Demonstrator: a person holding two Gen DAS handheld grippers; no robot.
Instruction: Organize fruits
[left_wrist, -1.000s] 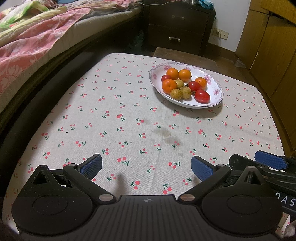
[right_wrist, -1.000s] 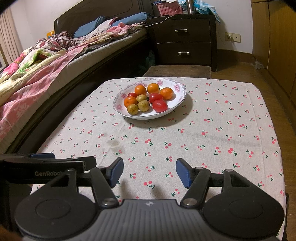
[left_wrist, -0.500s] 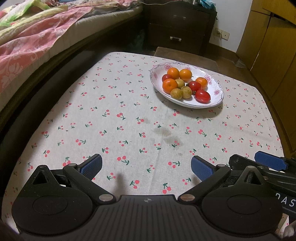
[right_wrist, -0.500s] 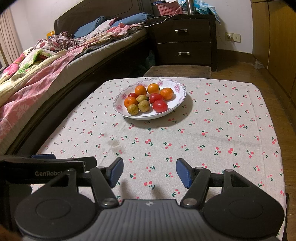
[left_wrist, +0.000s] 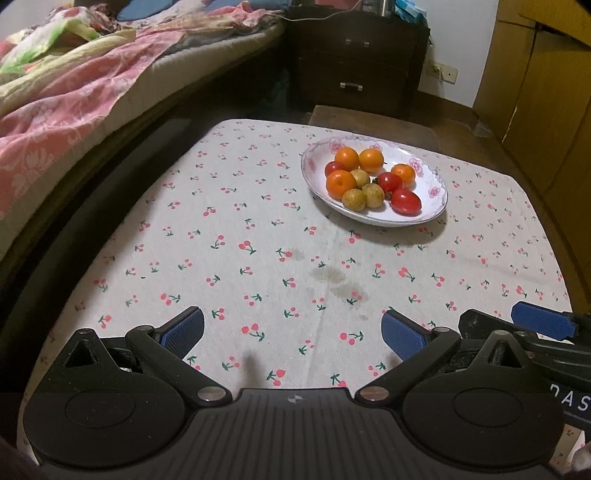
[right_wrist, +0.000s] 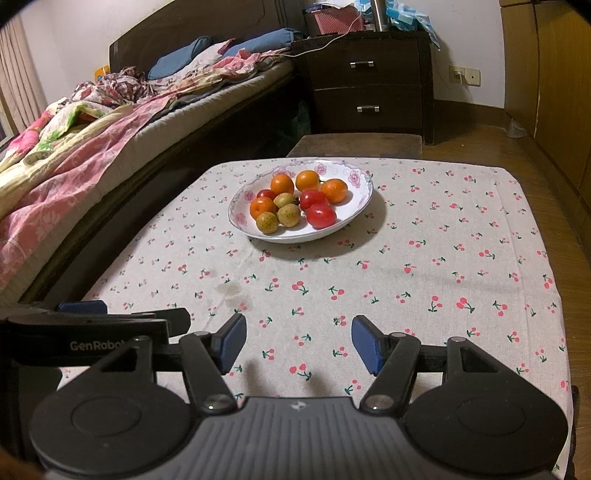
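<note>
Left wrist view: the left gripper (left_wrist: 292, 334) hangs low over the near edge of the table (left_wrist: 184, 236), its jaws spread wide with only cherry-print cloth between the blue pads. The fruits (left_wrist: 371, 181) all sit together in the white flowered dish (left_wrist: 432, 205) on the far right part of the table, well apart from the gripper: four orange ones, three yellowish ones and three red ones, touching one another in a loose cluster. None lies loose on the cloth. Compared with a second ago the view has tipped up a little, so more of the bed (left_wrist: 74, 85) and the dark nightstand (left_wrist: 354, 59) shows; the dish and its fruits have not shifted.

Right wrist view: the right gripper (right_wrist: 298, 345) is likewise near the front edge, jaws wide apart and holding nothing, with the left tool's body just beside it on the left. From here the dish (right_wrist: 360, 206) lies straight ahead past mid-table, and this view has hardly changed over the last second.

Only a small tilt of the left tool has changed, so the fruit arrangement stands as it was; gathered in one dish, it fits either fruits already collected or a mixed pile awaiting sorting
</note>
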